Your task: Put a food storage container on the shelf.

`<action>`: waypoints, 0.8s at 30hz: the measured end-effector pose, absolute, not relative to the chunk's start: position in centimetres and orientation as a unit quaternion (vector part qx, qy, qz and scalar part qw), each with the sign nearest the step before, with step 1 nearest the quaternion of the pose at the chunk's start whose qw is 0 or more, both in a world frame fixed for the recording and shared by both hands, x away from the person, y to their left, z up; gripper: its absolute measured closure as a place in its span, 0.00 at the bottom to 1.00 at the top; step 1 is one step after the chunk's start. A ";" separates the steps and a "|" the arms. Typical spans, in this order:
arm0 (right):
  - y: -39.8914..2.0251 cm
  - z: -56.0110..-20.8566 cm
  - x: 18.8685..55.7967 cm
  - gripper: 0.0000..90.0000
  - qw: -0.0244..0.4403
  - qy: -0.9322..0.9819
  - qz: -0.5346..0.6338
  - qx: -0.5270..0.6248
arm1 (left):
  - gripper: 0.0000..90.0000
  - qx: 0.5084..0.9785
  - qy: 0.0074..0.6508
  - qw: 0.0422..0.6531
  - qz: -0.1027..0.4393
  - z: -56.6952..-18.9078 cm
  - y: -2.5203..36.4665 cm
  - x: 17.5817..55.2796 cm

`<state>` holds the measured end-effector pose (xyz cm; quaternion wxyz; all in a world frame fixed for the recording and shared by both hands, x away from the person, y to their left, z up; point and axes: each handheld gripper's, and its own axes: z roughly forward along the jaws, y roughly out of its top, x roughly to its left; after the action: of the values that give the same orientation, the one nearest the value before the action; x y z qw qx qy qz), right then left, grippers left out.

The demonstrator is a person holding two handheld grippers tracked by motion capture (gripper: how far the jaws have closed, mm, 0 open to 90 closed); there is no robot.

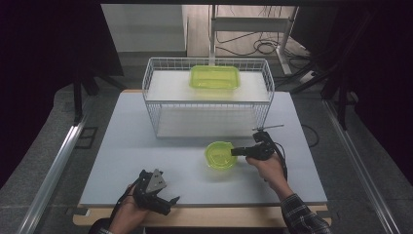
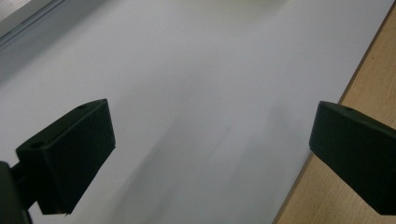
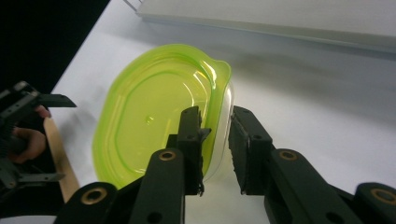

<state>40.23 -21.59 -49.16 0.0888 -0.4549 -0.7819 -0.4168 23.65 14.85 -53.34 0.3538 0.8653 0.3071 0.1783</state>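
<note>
Looking down from the high view, a pale grey table runs away from the person, with a wooden edge along its near side. A white wire basket stands at the far middle, open toward the person, and on its upper shelf sits a rectangular yellow-green plastic tub.

Nearer, just right of centre on the bare tabletop, lies the work in hand — a small round bowl of clear yellow-green plastic. It rests apart from the basket, well forward of its lower shelf.

The right gripper reaches in level from the right and straddles the bowl's near rim. In the right gripper view, one jaw sits inside the bowl and the other outside its wall. A thin gap shows beside the outer pad, so the jaws look narrowly parted around the rim and not pressed on it.

The left gripper rests at the near left edge of the table, well apart from the bowl. Its jaws stand wide apart over bare tabletop, with nothing between them.

The bowl looks light, thin-walled and smooth — likely slippery, and liable to flex or skid under a hard squeeze. The rolled rim, near its small pouring lip, seems the firmest place to pinch.
</note>
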 end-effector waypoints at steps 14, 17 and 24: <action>-21.1 -49.7 42.0 0.86 0.144 -0.765 -0.431 -0.457 | 0.00 0.867 0.306 0.351 0.178 -53.4 14.8 23.6; -21.1 -49.7 42.1 0.89 0.174 -0.758 -0.435 -0.454 | 0.00 0.867 0.306 0.350 0.178 -53.4 14.8 23.6; -21.3 -48.9 41.5 0.90 0.178 -0.743 -0.455 -0.457 | 0.00 0.867 0.305 0.350 0.179 -53.4 14.7 23.6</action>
<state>41.53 -21.34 -48.91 0.1777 -0.4571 -0.7431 -0.4553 23.61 14.75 -53.38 0.3495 0.8675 0.3053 0.1792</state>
